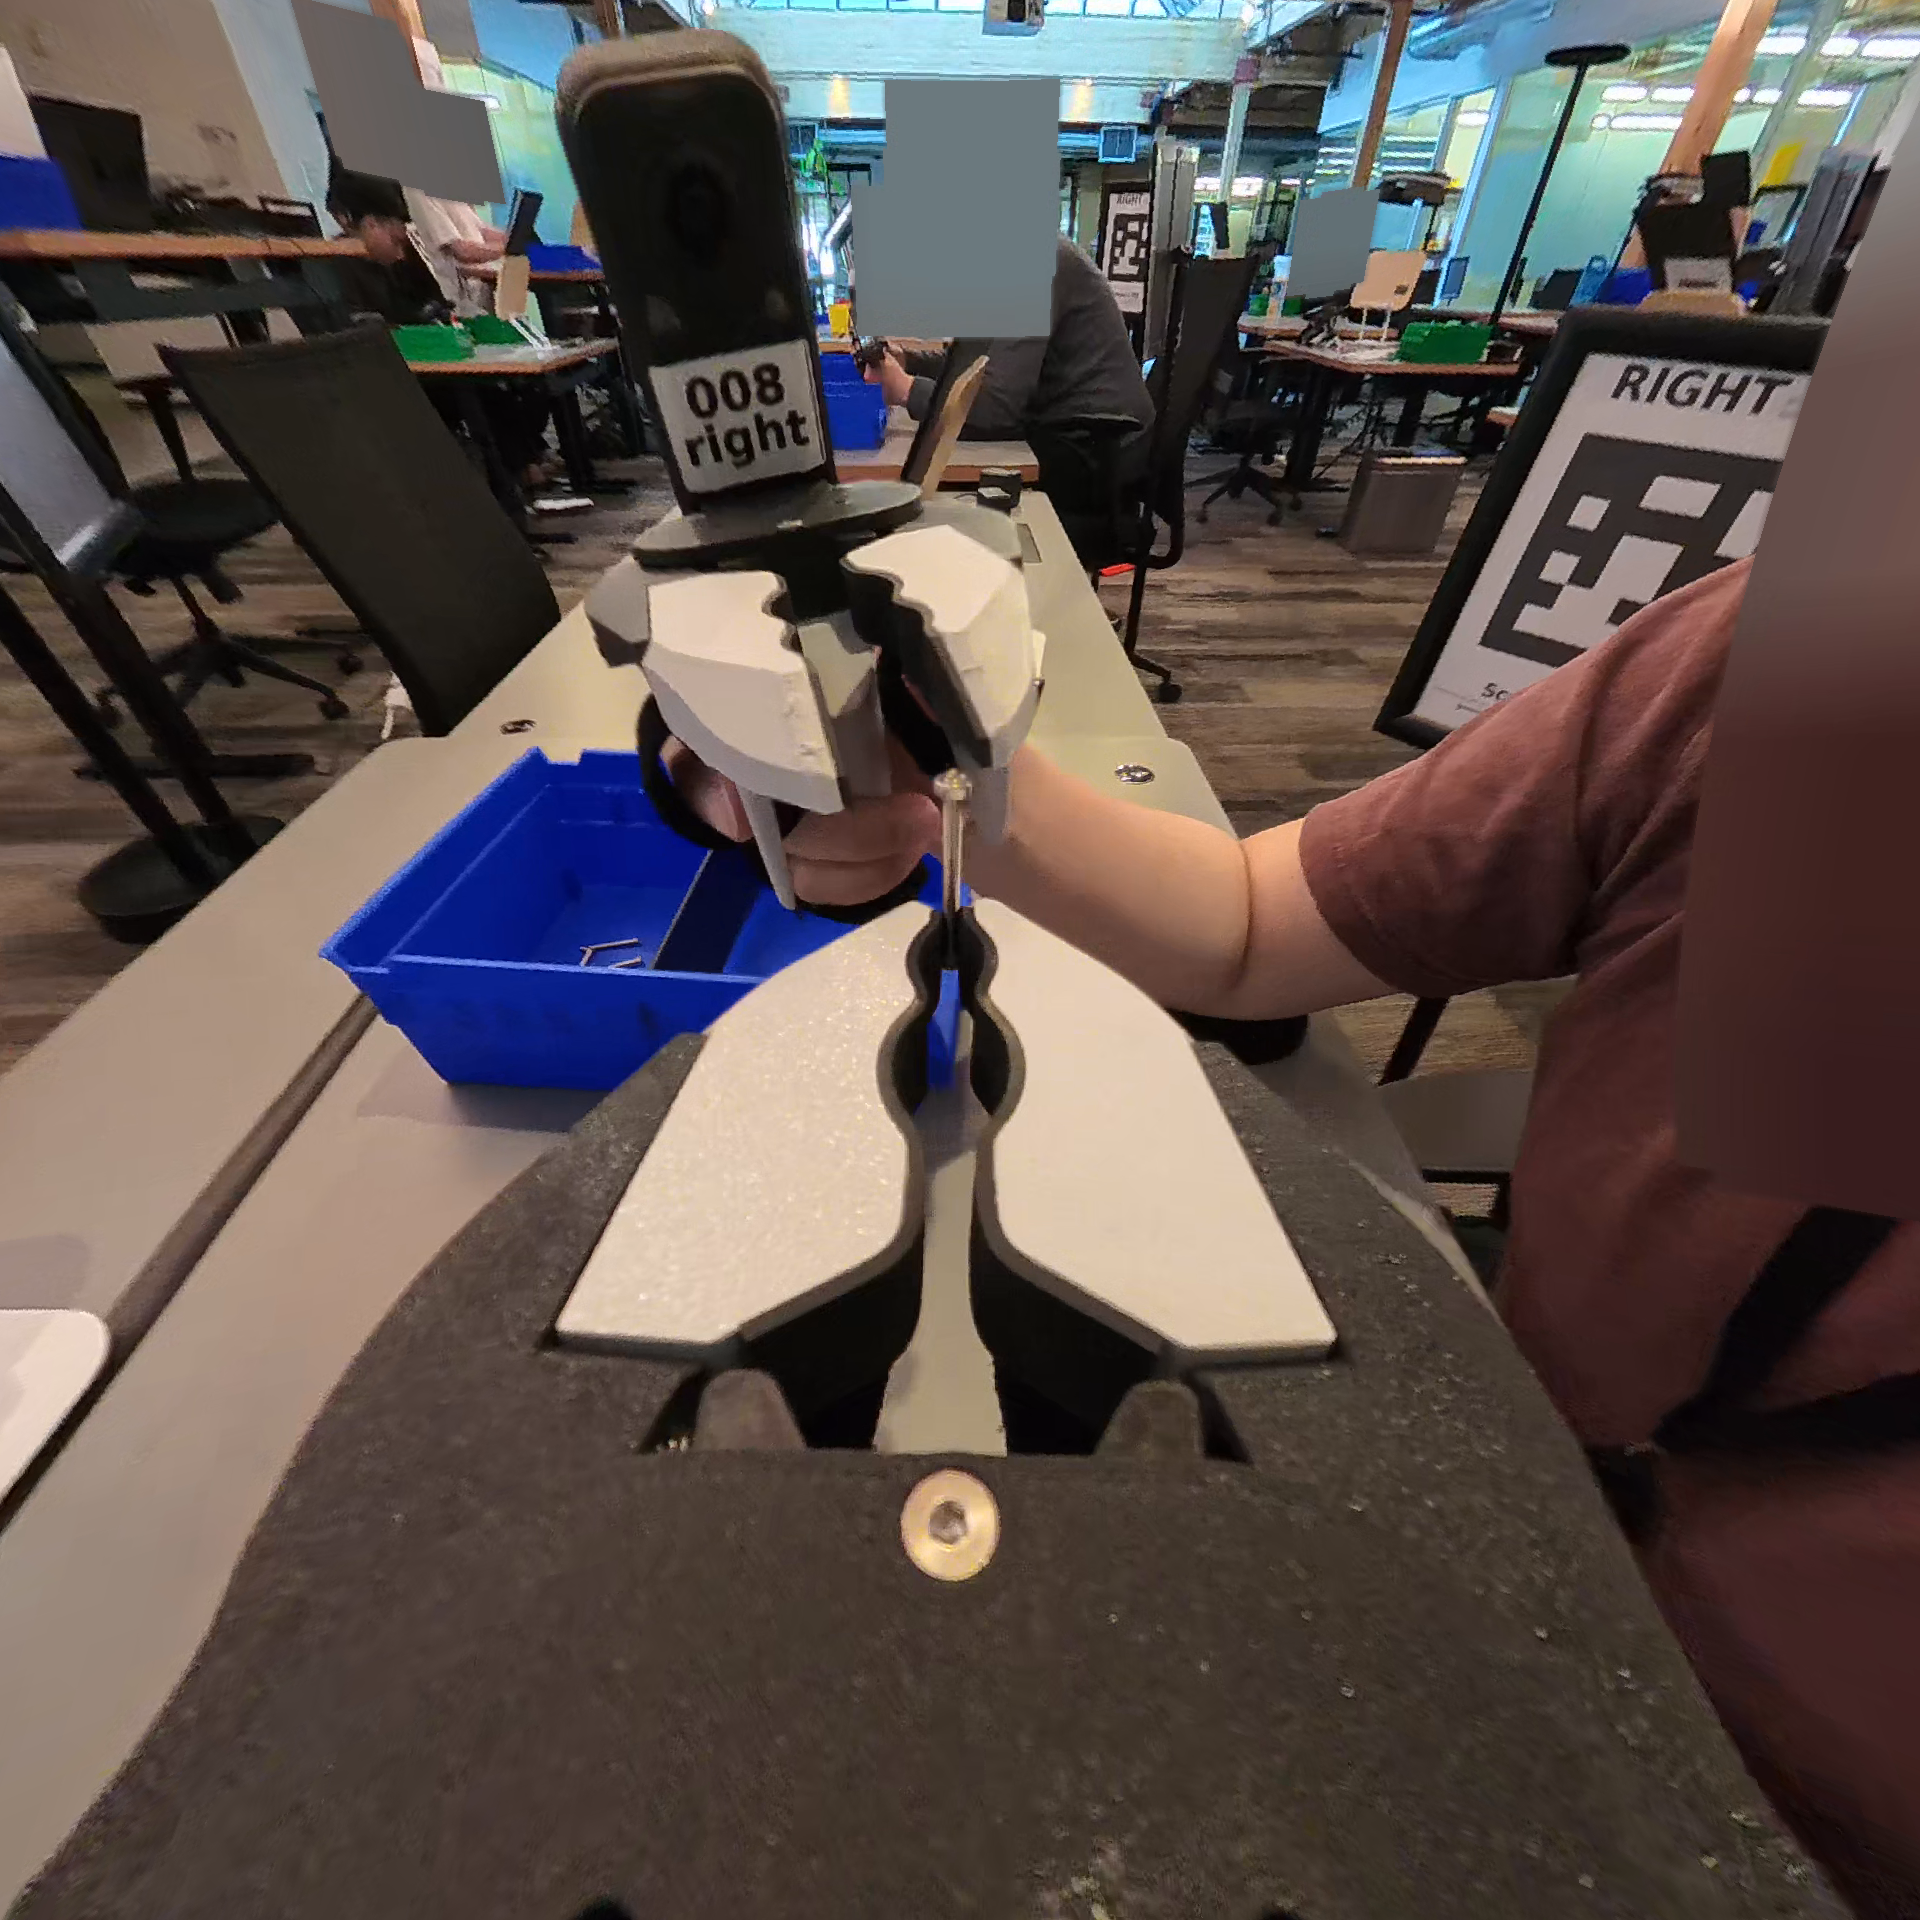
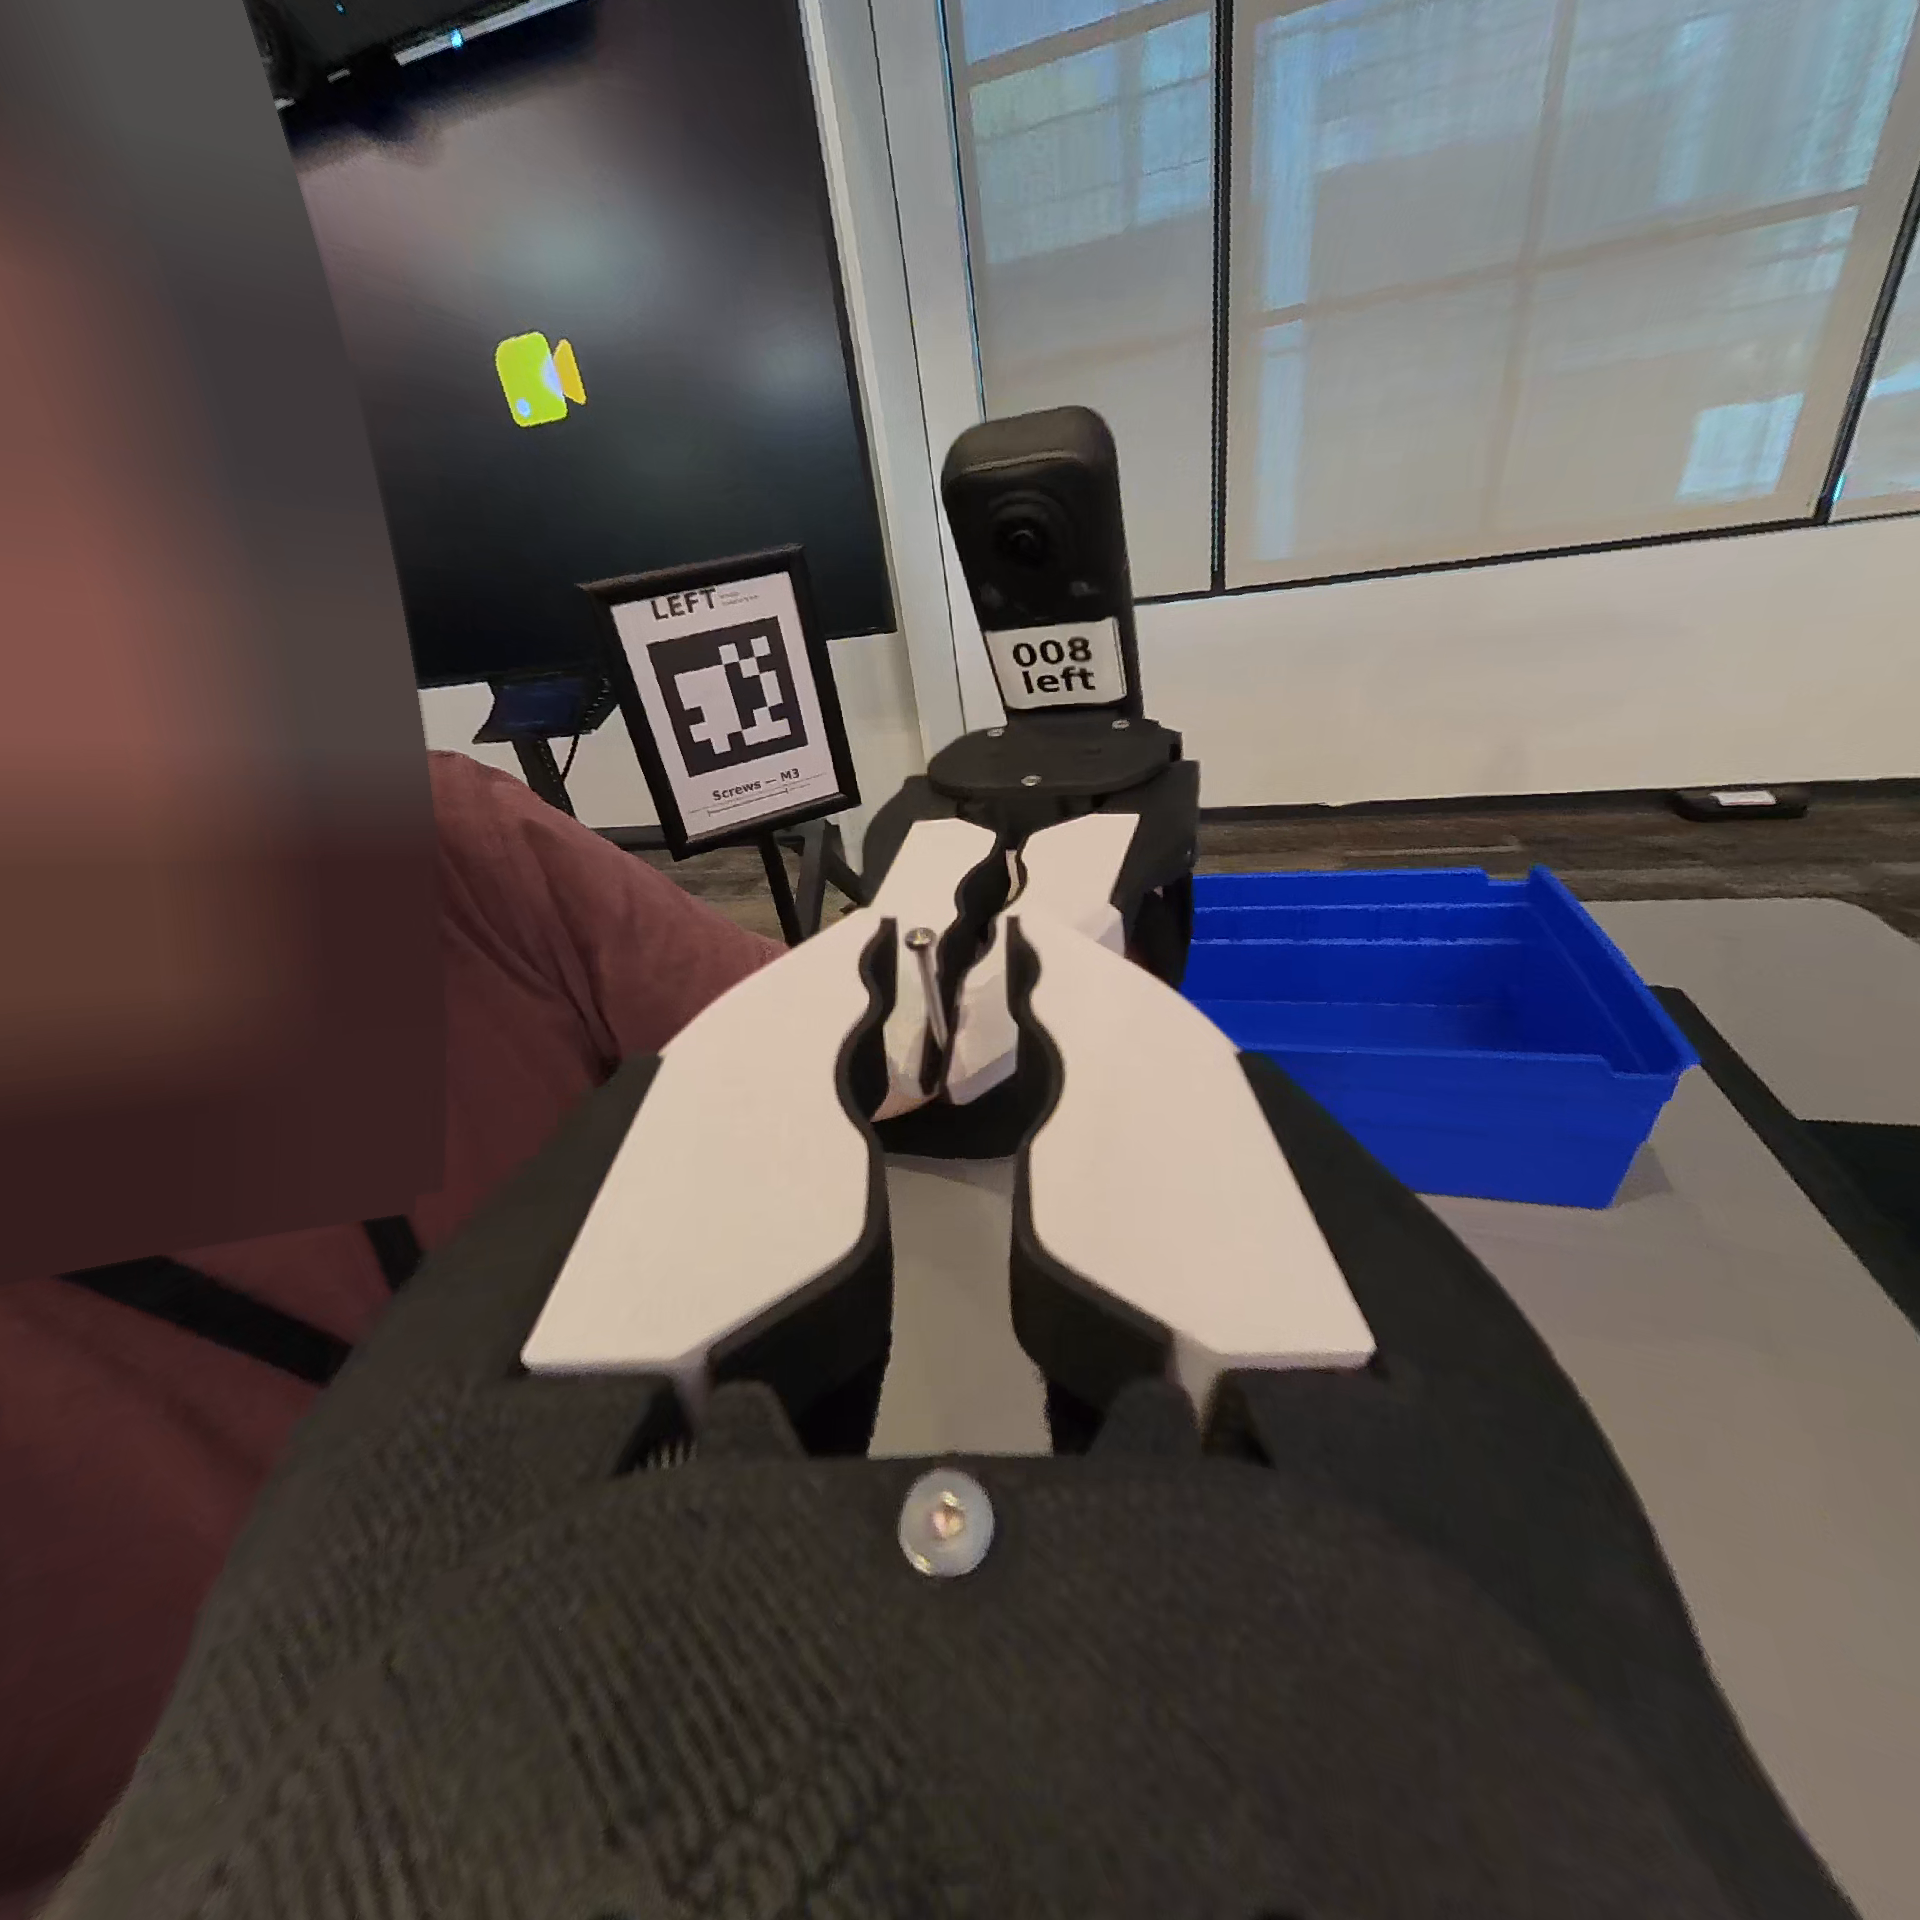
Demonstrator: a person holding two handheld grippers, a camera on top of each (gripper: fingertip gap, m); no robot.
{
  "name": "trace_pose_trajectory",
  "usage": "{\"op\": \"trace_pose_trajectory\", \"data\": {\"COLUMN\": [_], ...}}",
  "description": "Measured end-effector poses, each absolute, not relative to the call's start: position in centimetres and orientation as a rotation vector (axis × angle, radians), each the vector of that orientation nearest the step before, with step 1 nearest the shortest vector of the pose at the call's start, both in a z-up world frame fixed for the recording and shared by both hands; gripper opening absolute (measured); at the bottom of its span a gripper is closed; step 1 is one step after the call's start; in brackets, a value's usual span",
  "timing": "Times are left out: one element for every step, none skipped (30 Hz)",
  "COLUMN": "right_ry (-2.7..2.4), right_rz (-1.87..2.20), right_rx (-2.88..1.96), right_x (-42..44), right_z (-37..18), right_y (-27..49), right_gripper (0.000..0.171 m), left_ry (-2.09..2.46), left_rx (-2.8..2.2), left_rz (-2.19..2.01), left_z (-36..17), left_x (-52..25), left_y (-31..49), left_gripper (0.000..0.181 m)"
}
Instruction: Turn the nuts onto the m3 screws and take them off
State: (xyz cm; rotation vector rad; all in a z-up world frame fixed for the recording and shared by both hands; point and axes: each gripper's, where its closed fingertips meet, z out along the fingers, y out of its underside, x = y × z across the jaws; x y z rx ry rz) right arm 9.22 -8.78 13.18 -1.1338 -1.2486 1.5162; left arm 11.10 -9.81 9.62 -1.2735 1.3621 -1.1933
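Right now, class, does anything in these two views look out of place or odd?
Nothing is spilled or damaged. The left gripper pinches a screw upright by its tip; the right gripper stands open around it, holding nothing.

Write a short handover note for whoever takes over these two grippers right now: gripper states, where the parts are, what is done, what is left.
Left gripper: shut on a screw, gripping its lower end with the head end free.
Right gripper: open, fingers either side of the screw's head end, not gripping.
Bin: blue, on the table, with a few loose pieces, likely screws, inside.
Nut: none visible on the screw or in either gripper.
Done: one screw held up.
Left: get a nut, turn it on, take it off.
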Motion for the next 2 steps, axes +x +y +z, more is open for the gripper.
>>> {"op": "trace_pose_trajectory", "data": {"right_ry": [-1.261,-1.272], "right_rz": [1.502,1.482], "right_rx": [-1.123,-1.115], "right_x": [9.10,8.91], "right_z": [13.23,13.22], "right_y": [-9.09,-9.32], "right_gripper": [0.020,0.020], "left_ry": [1.366,1.370], "left_rx": [-1.259,-1.249], "left_rz": [-1.177,-1.163], "left_z": [9.63,9.61], "left_x": [11.19,11.29], "left_y": [-9.89,-9.94], "left_gripper": [0.002,0.002]}}
